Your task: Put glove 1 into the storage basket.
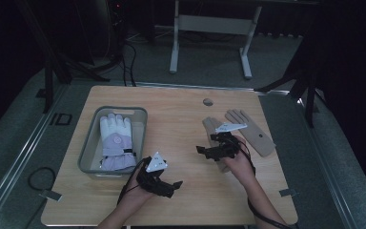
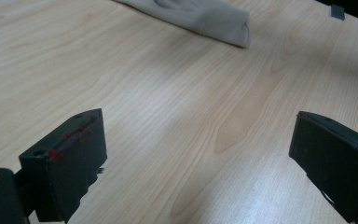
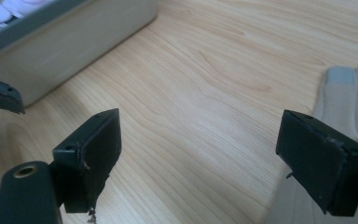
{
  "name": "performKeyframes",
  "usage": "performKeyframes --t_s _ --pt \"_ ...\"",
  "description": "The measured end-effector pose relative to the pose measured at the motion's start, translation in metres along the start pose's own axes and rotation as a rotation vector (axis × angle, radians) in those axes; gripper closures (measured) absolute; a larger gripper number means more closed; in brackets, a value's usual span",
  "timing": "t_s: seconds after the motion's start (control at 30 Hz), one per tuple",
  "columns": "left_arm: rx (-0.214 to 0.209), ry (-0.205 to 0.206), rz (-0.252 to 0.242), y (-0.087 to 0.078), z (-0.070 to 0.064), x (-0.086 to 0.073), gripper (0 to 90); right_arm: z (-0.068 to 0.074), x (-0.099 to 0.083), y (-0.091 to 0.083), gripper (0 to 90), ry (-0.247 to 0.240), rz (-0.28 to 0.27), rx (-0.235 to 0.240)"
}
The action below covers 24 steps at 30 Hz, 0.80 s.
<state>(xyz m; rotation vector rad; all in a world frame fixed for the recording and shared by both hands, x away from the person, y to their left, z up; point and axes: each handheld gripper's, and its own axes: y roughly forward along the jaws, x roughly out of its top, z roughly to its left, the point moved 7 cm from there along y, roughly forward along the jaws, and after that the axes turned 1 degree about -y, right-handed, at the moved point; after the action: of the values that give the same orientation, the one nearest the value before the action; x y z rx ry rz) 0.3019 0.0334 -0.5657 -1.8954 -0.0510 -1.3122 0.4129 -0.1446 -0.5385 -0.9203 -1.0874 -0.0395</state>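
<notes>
A white and lavender winter glove (image 1: 116, 138) lies in a grey bin (image 1: 88, 149) on the left of the wooden table. Two beige gloves lie flat on the right: one (image 1: 253, 130) in the open, the other (image 1: 210, 125) partly under my right hand. My right gripper (image 1: 204, 150) hovers over that glove, open and empty, facing the bin (image 3: 70, 42); the beige glove (image 3: 342, 107) shows by its right jaw. My left gripper (image 1: 174, 185) is open and empty near the front edge, low over bare wood, with a beige glove's cuff (image 2: 205, 18) ahead.
A small round grey grommet (image 1: 208, 101) sits in the table top near the back edge. Bare wood (image 1: 171, 129) lies between the bin and the beige gloves. Behind the table stands a white desk frame (image 1: 209, 28); a cable (image 1: 38, 179) loops on the floor at left.
</notes>
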Motion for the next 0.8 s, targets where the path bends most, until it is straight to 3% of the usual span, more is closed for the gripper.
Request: performKeyframes --t_s 0.3,0.5,0.67,0.8 --pt "0.037 0.065 -0.006 0.007 -0.003 -0.014 4.0 -0.005 -0.016 -0.002 12.9 -0.002 0.006 0.003" --pt "0.043 0.063 -0.021 0.009 -0.002 -0.02 4.0 -0.013 -0.029 -0.009 11.8 -0.019 0.009 -0.016" --pt "0.039 0.063 -0.032 0.009 -0.002 -0.02 4.0 -0.021 -0.033 -0.016 14.9 -0.018 -0.01 -0.032" --pt "0.037 0.07 -0.023 0.01 -0.002 -0.023 4.0 -0.038 -0.04 -0.026 24.5 -0.017 -0.017 -0.082"
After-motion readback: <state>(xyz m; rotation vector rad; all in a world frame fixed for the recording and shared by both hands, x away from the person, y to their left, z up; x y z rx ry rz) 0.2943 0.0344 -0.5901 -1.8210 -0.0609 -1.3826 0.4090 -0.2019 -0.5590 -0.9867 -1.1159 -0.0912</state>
